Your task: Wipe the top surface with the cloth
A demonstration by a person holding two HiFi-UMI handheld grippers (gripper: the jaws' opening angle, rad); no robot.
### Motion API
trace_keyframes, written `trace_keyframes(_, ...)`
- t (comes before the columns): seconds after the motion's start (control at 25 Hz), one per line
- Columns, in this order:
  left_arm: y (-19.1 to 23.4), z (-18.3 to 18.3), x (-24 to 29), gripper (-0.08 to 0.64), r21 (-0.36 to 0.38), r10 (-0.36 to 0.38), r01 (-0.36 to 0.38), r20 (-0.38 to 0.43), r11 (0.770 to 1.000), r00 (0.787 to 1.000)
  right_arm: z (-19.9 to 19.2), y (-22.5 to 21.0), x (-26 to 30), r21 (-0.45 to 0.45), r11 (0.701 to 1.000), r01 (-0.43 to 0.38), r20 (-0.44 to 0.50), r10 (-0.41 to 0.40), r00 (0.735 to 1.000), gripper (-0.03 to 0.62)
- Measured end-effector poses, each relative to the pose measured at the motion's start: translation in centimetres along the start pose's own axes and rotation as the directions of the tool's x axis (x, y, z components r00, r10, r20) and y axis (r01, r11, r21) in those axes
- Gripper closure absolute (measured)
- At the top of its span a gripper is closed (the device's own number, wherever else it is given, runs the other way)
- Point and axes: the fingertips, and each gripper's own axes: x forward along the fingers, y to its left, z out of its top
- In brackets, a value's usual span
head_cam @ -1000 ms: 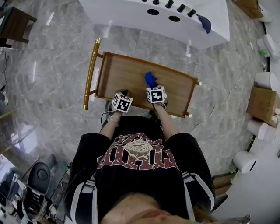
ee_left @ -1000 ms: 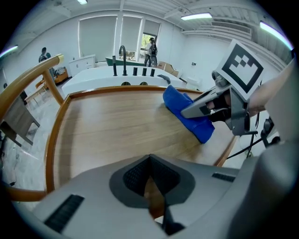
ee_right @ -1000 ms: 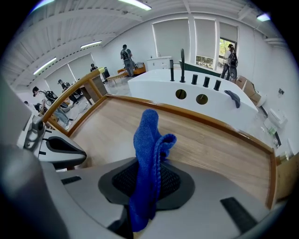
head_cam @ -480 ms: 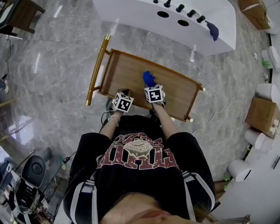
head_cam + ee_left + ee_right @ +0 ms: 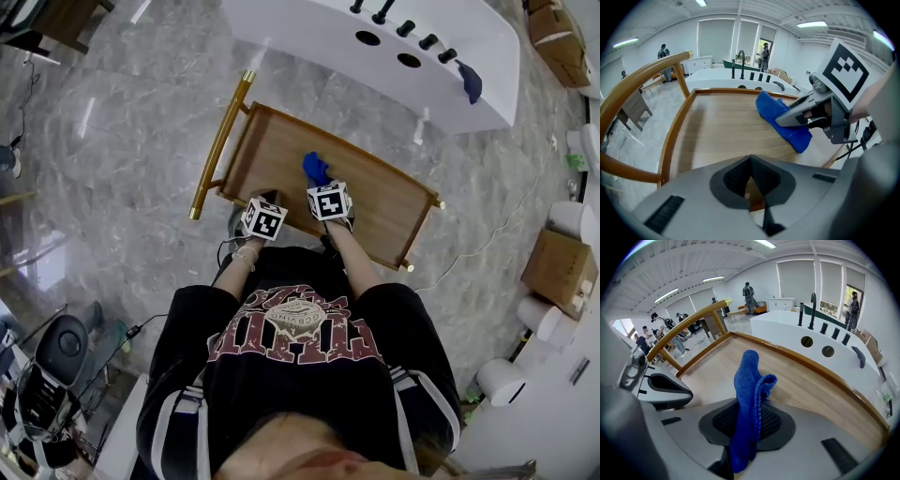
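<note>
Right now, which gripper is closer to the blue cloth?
The right gripper: its fingers clamp the cloth. The left gripper sits beside it at the cart's near edge, not touching the cloth.

Head view: blue cloth (image 5: pixel 316 168) near end hidden under right gripper (image 5: pixel 328 192); cart (image 5: pixel 281 150) near rail partly hidden behind left gripper (image 5: pixel 263 217); background people (image 5: pixel 662 52) too small to tell

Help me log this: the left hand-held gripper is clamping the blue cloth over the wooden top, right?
Not the left: the right hand-held gripper is clamping the blue cloth over the wooden top, as the right gripper view shows.
</note>
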Motion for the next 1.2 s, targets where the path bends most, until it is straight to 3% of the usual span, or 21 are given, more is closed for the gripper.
trace_keyframes(0.8, 3.3, -1.1, -1.6, 0.512, -0.133, 0.067, -0.060, 0.049, 0.989, 0.997, 3.2, 4.6, 2.8, -0.162, 0.983, -0.080, -0.006, 0.080, 0.997, 0.505)
trace_keyframes(1.2, 5.3, -2.2, -2.6, 0.512, -0.235, 0.091, -0.070, 0.079, 0.970, 0.993, 5.0, 7.5, 4.3, -0.227, 0.965, -0.129, -0.025, 0.126, 0.992, 0.505)
